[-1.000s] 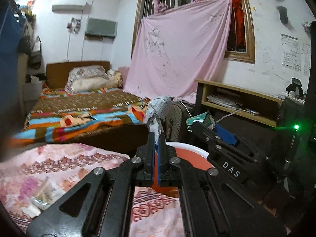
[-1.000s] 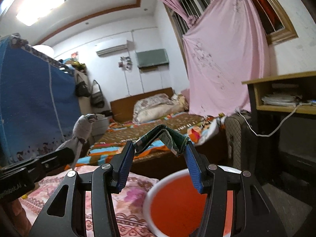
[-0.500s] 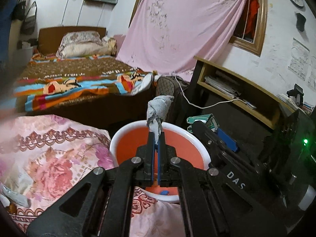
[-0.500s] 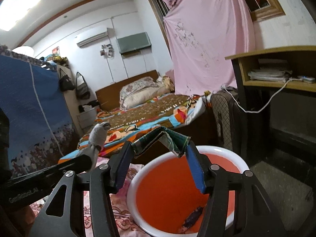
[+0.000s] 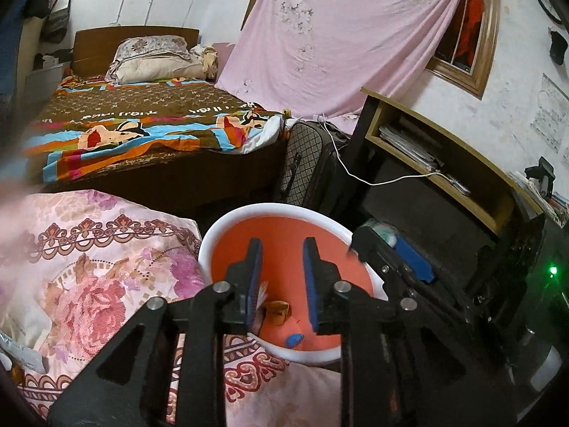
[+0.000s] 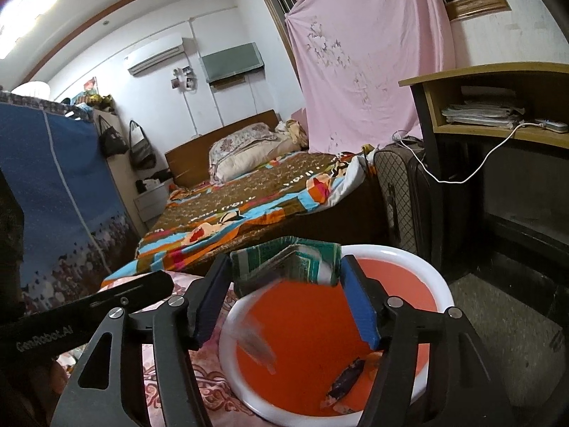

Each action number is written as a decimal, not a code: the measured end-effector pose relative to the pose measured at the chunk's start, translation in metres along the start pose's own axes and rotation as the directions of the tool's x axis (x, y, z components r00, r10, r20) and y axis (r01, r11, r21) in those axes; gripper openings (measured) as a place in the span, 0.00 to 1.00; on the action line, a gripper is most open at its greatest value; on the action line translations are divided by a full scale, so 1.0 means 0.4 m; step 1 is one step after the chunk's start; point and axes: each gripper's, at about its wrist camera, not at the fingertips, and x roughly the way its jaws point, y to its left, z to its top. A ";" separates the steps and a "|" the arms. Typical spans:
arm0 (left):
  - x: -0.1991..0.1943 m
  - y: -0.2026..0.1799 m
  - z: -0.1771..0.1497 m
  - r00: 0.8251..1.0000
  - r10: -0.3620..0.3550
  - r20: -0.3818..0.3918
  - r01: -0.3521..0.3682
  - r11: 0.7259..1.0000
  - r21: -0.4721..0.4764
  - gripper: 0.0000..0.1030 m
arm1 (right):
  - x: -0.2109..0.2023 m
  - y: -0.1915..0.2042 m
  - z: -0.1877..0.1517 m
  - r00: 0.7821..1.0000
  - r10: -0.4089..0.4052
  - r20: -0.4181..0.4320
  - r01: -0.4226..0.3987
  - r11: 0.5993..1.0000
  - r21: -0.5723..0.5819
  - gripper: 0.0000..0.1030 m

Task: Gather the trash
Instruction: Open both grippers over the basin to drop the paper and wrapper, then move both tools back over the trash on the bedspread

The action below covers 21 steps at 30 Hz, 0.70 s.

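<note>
An orange basin with a white rim (image 5: 227, 226) (image 6: 439, 283) stands beside the pink floral bedding. My left gripper (image 5: 281, 273) is open and empty above the basin. A grey crumpled tissue (image 6: 258, 347) is blurred in the air inside the basin, and part of it shows by my left finger (image 5: 262, 293). My right gripper (image 6: 286, 290) is shut on a green folded carton (image 6: 284, 265) and holds it over the basin's far rim. Small bits of trash (image 6: 346, 379) (image 5: 277, 311) lie on the basin floor.
Pink floral bedding (image 5: 89, 267) lies left of the basin. A bed with a colourful blanket (image 5: 149, 128) stands behind. A dark suitcase (image 5: 313, 167) and a wooden shelf with papers (image 5: 437, 163) stand to the right. A white cable (image 6: 473, 170) hangs from the shelf.
My left gripper has opened and let go of the grey tissue, which now falls into the basin. Both grippers have moved lower over the basin. The right gripper still holds the green carton.
</note>
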 end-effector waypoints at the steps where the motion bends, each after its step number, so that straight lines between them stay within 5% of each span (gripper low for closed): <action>1: -0.003 0.004 0.000 1.000 0.002 0.002 -0.002 1.000 -0.005 0.09 | 0.002 -0.001 0.000 1.000 0.000 -0.003 0.000 1.000 0.000 0.62; 12: -0.046 0.045 -0.009 0.994 0.085 0.065 -0.082 0.996 -0.044 0.25 | -0.007 0.006 0.006 1.000 0.009 0.028 -0.010 1.000 0.003 0.76; 21: -0.140 0.085 -0.023 0.969 0.184 0.166 -0.176 0.982 -0.063 0.41 | -0.038 0.038 0.015 0.994 0.050 0.099 -0.048 0.999 -0.022 0.91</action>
